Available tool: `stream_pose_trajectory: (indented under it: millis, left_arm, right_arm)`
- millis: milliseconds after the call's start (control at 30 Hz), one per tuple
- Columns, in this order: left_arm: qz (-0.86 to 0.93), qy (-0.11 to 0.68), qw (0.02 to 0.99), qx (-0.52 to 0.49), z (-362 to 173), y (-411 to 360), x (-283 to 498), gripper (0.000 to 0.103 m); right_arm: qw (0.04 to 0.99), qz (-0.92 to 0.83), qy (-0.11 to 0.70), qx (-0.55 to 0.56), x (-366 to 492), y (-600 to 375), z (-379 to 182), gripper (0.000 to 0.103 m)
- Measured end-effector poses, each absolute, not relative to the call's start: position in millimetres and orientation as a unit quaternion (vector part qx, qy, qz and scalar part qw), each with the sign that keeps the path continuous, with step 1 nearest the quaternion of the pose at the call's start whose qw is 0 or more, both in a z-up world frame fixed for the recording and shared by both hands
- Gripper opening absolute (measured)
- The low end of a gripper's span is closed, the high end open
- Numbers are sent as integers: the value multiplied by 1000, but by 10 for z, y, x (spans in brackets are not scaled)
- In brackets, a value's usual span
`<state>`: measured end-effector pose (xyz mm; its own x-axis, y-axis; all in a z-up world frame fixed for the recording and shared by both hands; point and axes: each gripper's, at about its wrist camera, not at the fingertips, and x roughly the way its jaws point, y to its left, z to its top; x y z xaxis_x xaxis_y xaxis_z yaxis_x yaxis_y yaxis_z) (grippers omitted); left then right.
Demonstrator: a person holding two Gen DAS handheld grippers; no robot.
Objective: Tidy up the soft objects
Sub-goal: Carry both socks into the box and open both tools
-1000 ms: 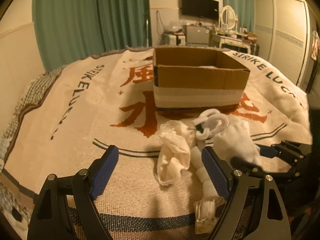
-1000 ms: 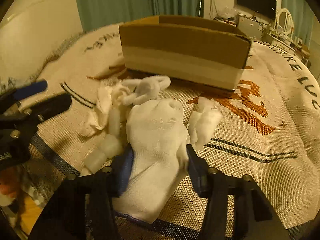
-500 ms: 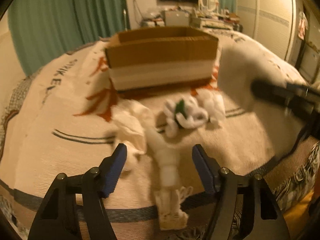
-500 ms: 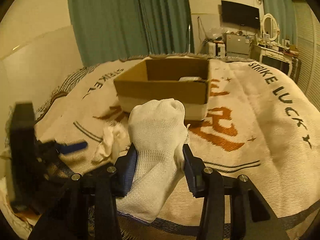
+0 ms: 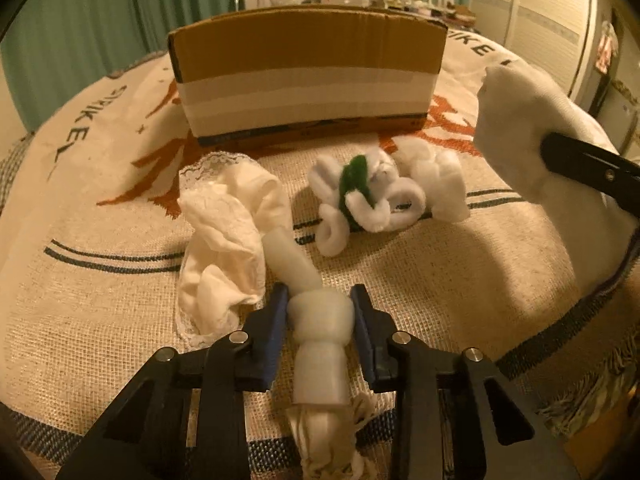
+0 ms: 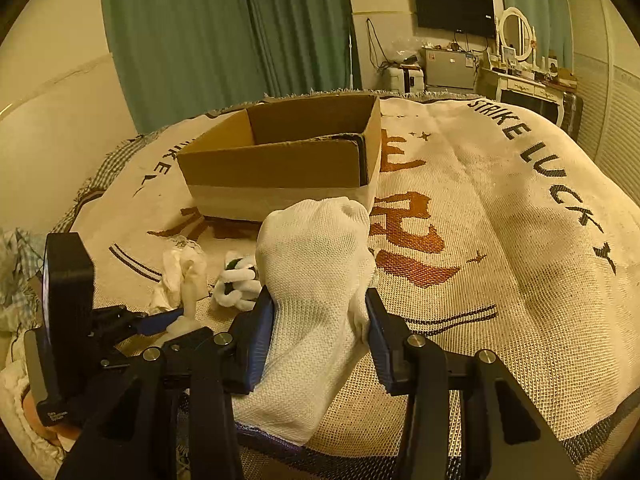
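Before the box, on the bed, the left gripper has its fingers clamped on the knot of a white rope toy; it looks light and limp, so the firm knot is the best hold. The right gripper pinches a soft knit glove at mid-length, raised near the box.

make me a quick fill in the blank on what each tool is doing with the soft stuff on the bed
1. The right tool is shut on a white ____.
2. The left tool grips a knotted white ____, which lies on the blanket.
3. The fuzzy white bundle in front of the cardboard box has a ____ patch in it.
4. The lace-edged cloth lies on the ____ side of the left tool.

Missing words: glove; rope; green; left
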<state>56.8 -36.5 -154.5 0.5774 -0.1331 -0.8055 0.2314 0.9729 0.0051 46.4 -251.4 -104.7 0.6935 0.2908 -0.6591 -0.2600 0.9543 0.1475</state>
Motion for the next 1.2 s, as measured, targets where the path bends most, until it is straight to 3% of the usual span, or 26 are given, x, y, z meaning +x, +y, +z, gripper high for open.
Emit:
stream_pose_trajectory:
  millis: [600, 1000, 1200]
  left_arm:
    - [-142, 360, 922, 35, -561, -225, 308, 30]
    - [-140, 294, 944, 49, 148, -245, 1045, 30]
    - [-121, 279, 951, 63, 282, -261, 1618, 30]
  right_arm:
    - [934, 174, 311, 11, 275, -2433, -478, 43]
    - [946, 207, 251, 4, 937, -2305, 359, 43]
    - [948, 208, 243, 4, 1491, -2193, 509, 43]
